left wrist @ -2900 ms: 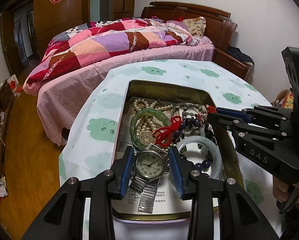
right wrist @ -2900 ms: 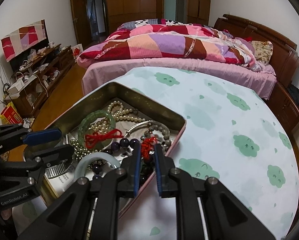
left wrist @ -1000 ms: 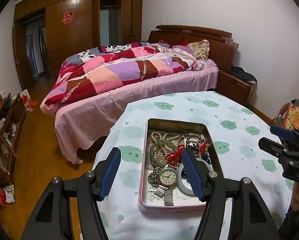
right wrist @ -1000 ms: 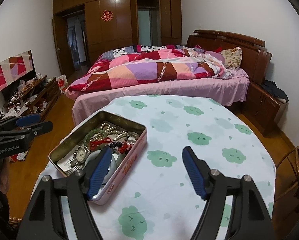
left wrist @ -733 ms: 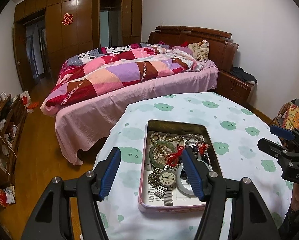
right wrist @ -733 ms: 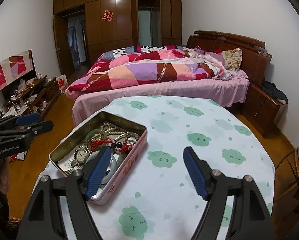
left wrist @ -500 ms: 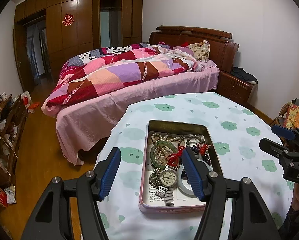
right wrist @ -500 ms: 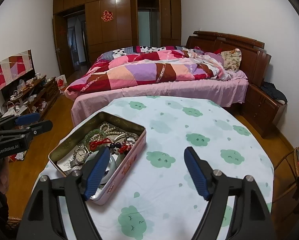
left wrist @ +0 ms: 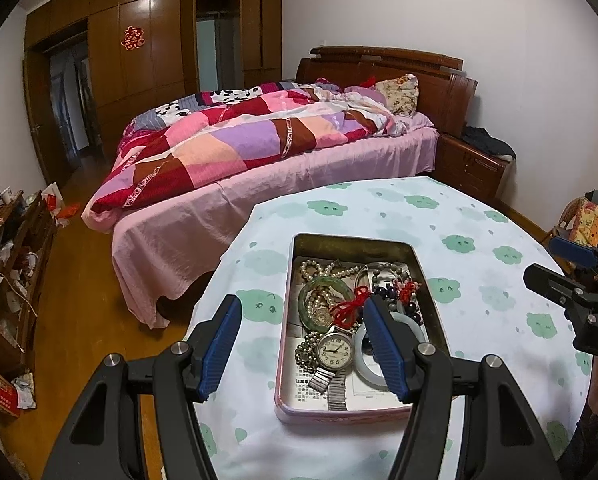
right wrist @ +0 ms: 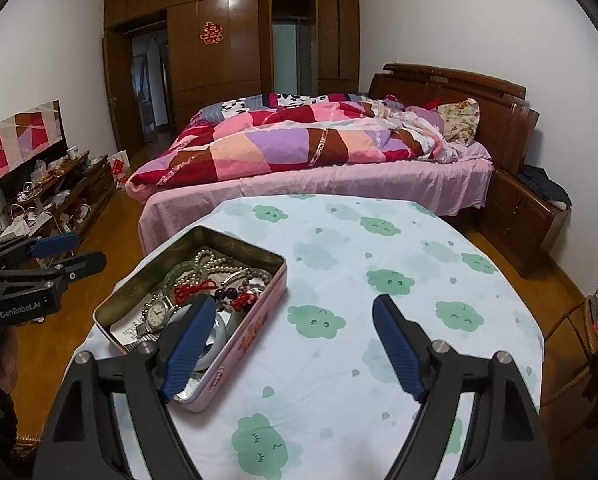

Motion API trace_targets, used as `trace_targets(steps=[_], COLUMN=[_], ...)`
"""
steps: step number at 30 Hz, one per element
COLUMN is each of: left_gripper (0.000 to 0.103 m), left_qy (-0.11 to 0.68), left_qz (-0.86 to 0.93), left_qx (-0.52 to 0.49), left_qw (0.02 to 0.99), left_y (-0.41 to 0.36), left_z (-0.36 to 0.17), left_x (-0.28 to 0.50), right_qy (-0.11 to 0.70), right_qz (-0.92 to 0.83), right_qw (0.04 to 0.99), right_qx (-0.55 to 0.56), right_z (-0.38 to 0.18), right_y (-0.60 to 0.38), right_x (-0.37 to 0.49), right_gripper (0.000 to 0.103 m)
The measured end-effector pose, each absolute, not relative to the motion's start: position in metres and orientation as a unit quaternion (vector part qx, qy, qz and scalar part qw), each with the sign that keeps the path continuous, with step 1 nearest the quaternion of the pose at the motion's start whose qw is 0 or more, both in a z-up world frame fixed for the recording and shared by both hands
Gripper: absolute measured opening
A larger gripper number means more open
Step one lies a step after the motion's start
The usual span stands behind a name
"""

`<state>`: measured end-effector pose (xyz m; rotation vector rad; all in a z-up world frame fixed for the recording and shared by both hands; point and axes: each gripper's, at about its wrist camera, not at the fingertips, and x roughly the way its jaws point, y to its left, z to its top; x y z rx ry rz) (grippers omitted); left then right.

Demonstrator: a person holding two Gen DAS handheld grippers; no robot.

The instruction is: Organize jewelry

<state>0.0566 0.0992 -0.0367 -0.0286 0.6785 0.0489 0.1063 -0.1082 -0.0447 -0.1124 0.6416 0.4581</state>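
A pink tin (left wrist: 339,412) sits on the tabletop (left wrist: 479,240), which is covered by a pale cloth printed with green clouds. The tin is open and holds the jewelry in one heap: a watch (left wrist: 334,351) on a metal band near the front, a green bangle (left wrist: 305,300) behind it, a pale bangle (left wrist: 363,368) to its right, a red cord (left wrist: 349,306), dark beads (left wrist: 385,292) and pearls (left wrist: 319,266) toward the far wall of the tin. A printed paper lines the bottom.

The left claw (left wrist: 303,346) hovers above the near end of the tin, its jaws apart and empty, nothing touching the blue pads (left wrist: 219,344). The watch shows between them, lower down inside the tin.

The right claw (right wrist: 291,346) hangs over the bare cloth just right of the tin (right wrist: 259,328). Its jaws are opening, with nothing between them; its left pad overlaps the tin's near corner in the picture, though contact cannot be told.

Each claw appears at the edge of the other's view. A bed (right wrist: 319,148) with a patchwork quilt stands beyond the tabletop.
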Motion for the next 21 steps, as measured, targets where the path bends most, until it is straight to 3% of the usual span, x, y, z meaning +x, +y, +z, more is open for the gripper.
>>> trace_targets(steps=[9,11,13,21], left_gripper=[0.064,0.069,0.086,0.086], left_qy=[0.333,0.330,0.323,0.313], left_qz=[0.036,0.039,0.047,0.047], left_qx=[-0.008,-0.003,0.006,0.015], left_qw=[0.942,0.943,0.945,0.948], left_y=[0.098,0.097,0.095,0.095], left_z=[-0.039,-0.039,-0.039,-0.038], left_x=[0.058,0.058,0.058,0.056], right_qy=[0.314,0.315,0.317,0.323], right_qz=[0.225,0.224,0.223,0.220], right_qw=[0.921,0.921,0.920,0.919], right_qx=[-0.054,-0.054,-0.053,-0.051], right_z=[-0.049,-0.051,-0.052,-0.060], right_y=[-0.110,-0.110,-0.112,-0.111], right_x=[0.105,0.105,0.107,0.103], right_gripper=[0.083,0.083,0.083,0.085])
